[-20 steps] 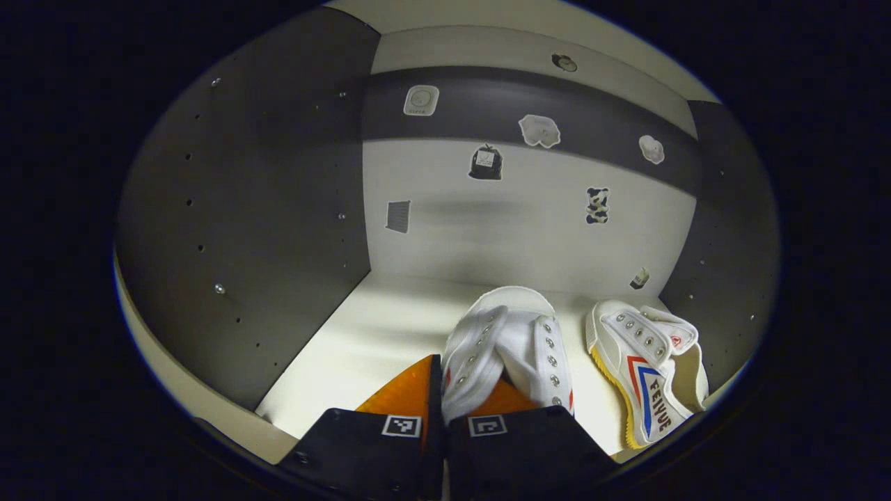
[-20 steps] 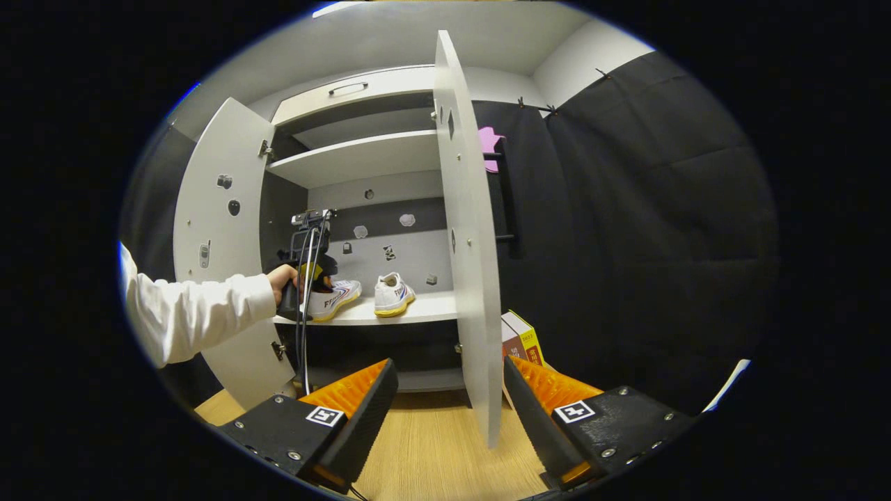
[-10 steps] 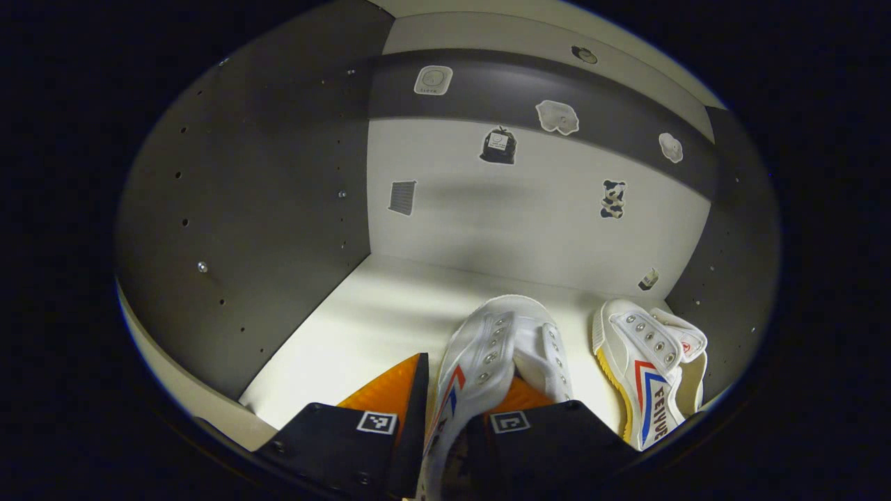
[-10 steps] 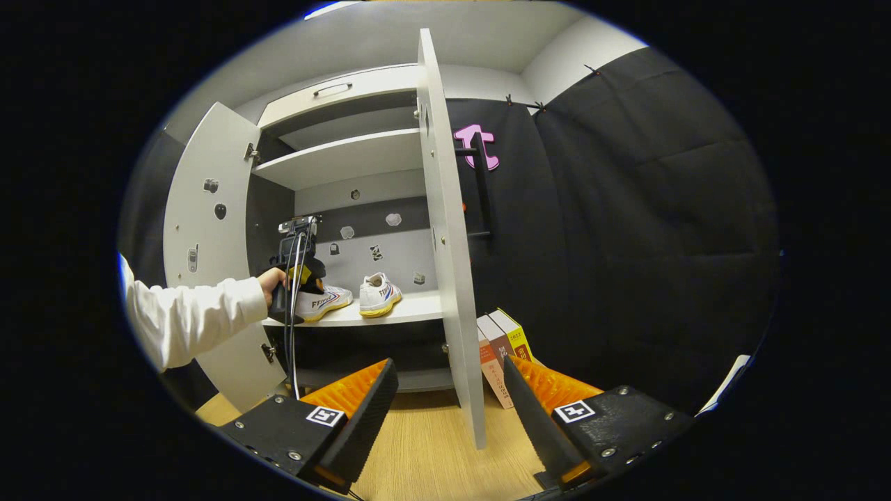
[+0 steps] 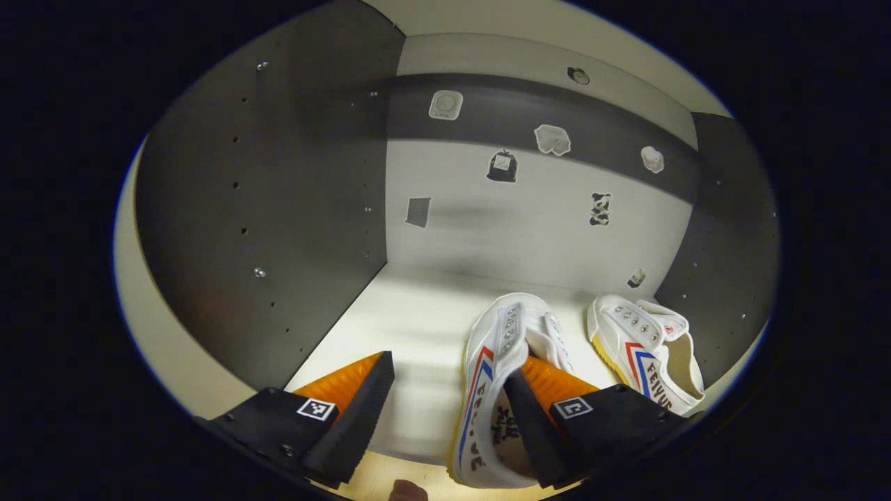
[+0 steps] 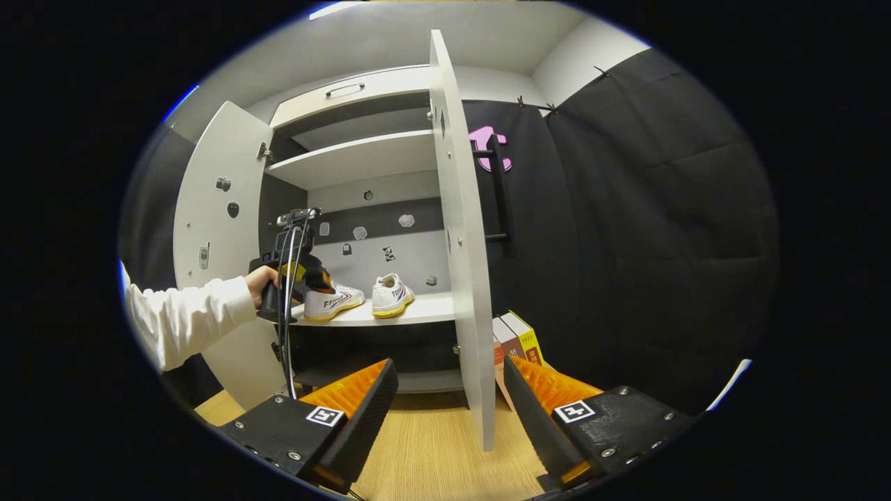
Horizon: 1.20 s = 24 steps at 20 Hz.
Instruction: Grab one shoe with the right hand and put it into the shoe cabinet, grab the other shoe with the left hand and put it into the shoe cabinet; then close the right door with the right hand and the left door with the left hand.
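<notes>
Reaching left gripper, fingers spread, beside shoe.

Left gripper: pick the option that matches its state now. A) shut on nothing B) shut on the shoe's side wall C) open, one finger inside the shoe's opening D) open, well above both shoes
C: the left gripper stands open, its right finger down inside the nearer white shoe, which rests on the cabinet shelf.
</notes>
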Motion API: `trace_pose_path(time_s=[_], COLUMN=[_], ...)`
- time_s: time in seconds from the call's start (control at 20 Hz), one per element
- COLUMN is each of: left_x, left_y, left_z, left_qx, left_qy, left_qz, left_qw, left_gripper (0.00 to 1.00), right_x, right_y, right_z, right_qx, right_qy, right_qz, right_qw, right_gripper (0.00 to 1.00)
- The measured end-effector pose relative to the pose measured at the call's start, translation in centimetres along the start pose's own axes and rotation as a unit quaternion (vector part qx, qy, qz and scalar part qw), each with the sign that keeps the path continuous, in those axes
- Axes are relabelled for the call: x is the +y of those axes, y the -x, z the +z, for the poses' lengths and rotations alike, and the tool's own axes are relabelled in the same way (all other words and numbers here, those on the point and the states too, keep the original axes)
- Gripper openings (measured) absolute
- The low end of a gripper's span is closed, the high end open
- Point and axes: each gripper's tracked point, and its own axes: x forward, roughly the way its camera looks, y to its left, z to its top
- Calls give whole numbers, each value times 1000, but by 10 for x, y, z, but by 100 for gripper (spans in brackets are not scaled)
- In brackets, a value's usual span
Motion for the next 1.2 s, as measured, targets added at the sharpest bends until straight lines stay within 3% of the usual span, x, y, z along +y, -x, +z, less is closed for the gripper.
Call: trace_pose_path(time_s=[0.2,0.25,0.3,0.5,0.65,0.9,1.2], left_x=[-13,-15,-18,-20,-13,16,33], left_y=[55,75,98,178,224,278,304], left_z=[18,24,33,38,18,-51,-138], left_qx=[-50,-65,-88,-158,-182,-209,-210], left_qy=[9,5,-3,-15,0,-1,7], left_qz=[-46,-55,-66,-101,-125,-107,-93], left_qw=[998,996,994,982,975,972,973], left_gripper=[98,98,98,97,97,97,97], right_x=[11,14,17,26,33,34,37], right_y=[0,0,1,3,8,17,25], right_z=[1,0,0,2,3,1,-12], right_qx=[-4,-3,-3,-8,-13,-21,-29], right_qy=[-2,-3,-6,-11,-18,-19,-17], right_qz=[19,23,29,46,59,67,67], right_qw=[1000,1000,1000,999,998,997,997], right_gripper=[94,90,94,94,94,94,94])
